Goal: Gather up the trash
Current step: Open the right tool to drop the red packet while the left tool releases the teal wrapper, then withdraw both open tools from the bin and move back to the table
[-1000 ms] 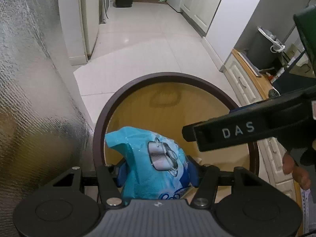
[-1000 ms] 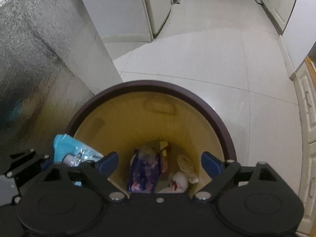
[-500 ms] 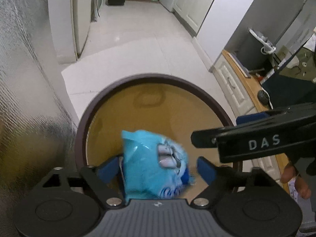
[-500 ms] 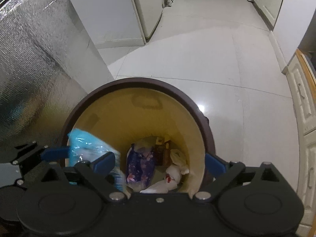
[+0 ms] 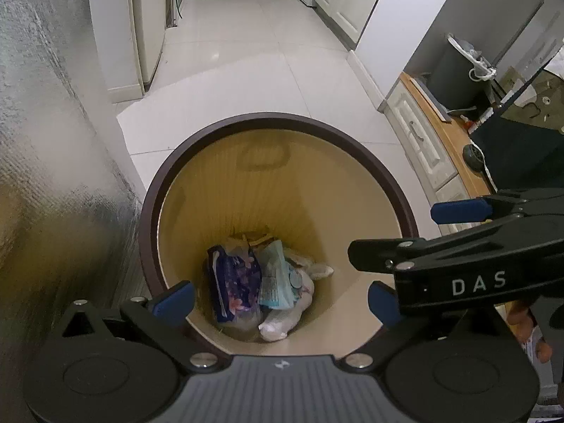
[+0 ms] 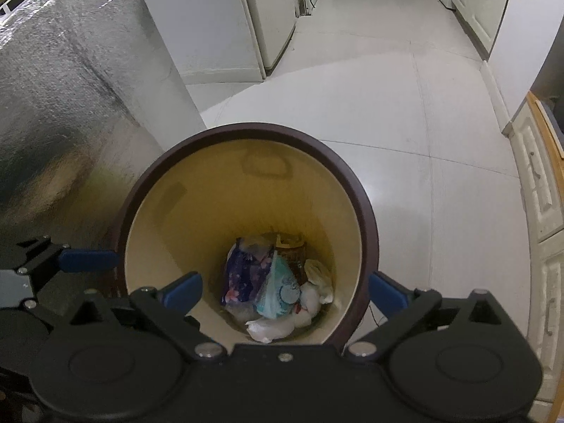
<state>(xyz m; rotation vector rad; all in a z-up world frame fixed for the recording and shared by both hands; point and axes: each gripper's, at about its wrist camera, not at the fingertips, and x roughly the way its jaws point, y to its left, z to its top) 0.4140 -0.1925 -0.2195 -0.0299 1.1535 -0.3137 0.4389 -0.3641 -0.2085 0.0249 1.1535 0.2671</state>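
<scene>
A round bin with a dark brown rim [image 5: 278, 120] [image 6: 246, 130] and a yellow inside stands on the floor below both grippers. At its bottom a light blue packet [image 5: 276, 278] [image 6: 282, 292] lies beside a dark blue flowered packet [image 5: 234, 282] [image 6: 243, 275], on crumpled white wrappers [image 5: 282, 324]. My left gripper [image 5: 278, 301] hangs over the bin's near edge, its jaws opening, nothing between them. My right gripper [image 6: 284, 292] hangs just to its right, jaws also opening and empty. One of its blue fingers [image 5: 458, 209] shows in the left wrist view.
A silver textured panel [image 5: 53, 141] [image 6: 70, 105] rises close on the bin's left. White drawers under a wooden counter [image 5: 447, 134] stand on the right. A white tiled floor [image 6: 387, 88] runs back into a corridor. A person's fingers [image 5: 525, 317] grip the right tool.
The left gripper's jaws spread and let go of the light blue packet, which fell to the bottom of the bin. The right gripper widened a little and drew up and away from the bin.
</scene>
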